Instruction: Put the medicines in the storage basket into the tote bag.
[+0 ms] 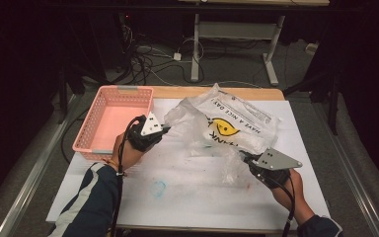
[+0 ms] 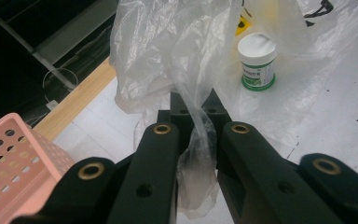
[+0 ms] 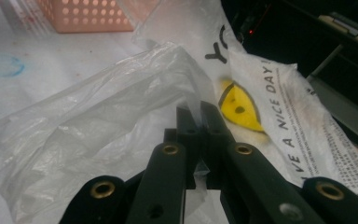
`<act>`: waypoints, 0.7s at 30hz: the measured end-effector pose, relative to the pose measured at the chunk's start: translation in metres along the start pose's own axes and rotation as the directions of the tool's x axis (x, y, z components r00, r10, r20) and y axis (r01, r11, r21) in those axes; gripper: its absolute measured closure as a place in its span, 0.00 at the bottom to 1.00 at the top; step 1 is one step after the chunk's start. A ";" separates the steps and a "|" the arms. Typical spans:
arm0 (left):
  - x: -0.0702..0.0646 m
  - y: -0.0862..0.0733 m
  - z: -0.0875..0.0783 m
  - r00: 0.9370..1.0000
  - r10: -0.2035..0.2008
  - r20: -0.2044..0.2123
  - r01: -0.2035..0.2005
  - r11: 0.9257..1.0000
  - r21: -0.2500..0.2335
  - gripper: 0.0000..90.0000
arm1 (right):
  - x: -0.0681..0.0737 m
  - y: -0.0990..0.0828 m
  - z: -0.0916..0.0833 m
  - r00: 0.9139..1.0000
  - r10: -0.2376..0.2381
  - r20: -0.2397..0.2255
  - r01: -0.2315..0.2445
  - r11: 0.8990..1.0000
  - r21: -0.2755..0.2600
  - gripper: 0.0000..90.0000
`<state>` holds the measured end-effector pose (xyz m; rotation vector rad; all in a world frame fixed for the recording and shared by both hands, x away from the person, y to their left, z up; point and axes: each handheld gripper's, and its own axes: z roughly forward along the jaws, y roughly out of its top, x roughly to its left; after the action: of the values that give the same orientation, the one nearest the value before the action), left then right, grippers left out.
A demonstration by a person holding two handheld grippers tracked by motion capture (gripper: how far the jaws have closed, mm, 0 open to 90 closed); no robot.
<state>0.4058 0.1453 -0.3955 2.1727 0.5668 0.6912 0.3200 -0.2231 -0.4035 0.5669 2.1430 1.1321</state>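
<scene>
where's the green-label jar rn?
In the left gripper view the jar stands upright on the white table, upper right of centre, at the plastic bag that the left gripper pinches.

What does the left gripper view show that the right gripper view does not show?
The left gripper view has a small white jar with a green label standing under the plastic bag. The right gripper view has the bag's yellow smiley face and a blue mark on the table. Both share the bag, the pink basket and black tongs shut on a bag handle: left tongs, right tongs.
</scene>
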 end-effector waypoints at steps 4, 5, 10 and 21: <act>0.000 0.001 -0.002 1.000 0.000 -0.010 0.000 1.000 -0.012 0.95 | -0.002 0.005 -0.002 1.000 -0.011 0.014 0.011 1.000 -0.025 1.00; 0.000 0.001 -0.003 1.000 -0.001 -0.012 0.001 1.000 -0.016 0.95 | -0.002 0.005 -0.002 1.000 -0.013 0.020 0.014 0.999 -0.030 1.00; 0.000 0.001 -0.002 1.000 -0.003 -0.007 0.003 1.000 -0.018 0.95 | -0.007 0.009 -0.002 0.999 -0.013 0.029 0.014 0.999 -0.041 1.00; -0.005 0.001 -0.021 1.000 0.005 -0.003 -0.005 0.999 -0.051 0.95 | -0.008 0.019 -0.004 0.998 -0.040 0.051 0.044 0.996 -0.076 1.00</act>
<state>0.3884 0.1532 -0.3847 2.1271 0.5394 0.7037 0.3243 -0.2197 -0.3835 0.5079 2.0503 1.1603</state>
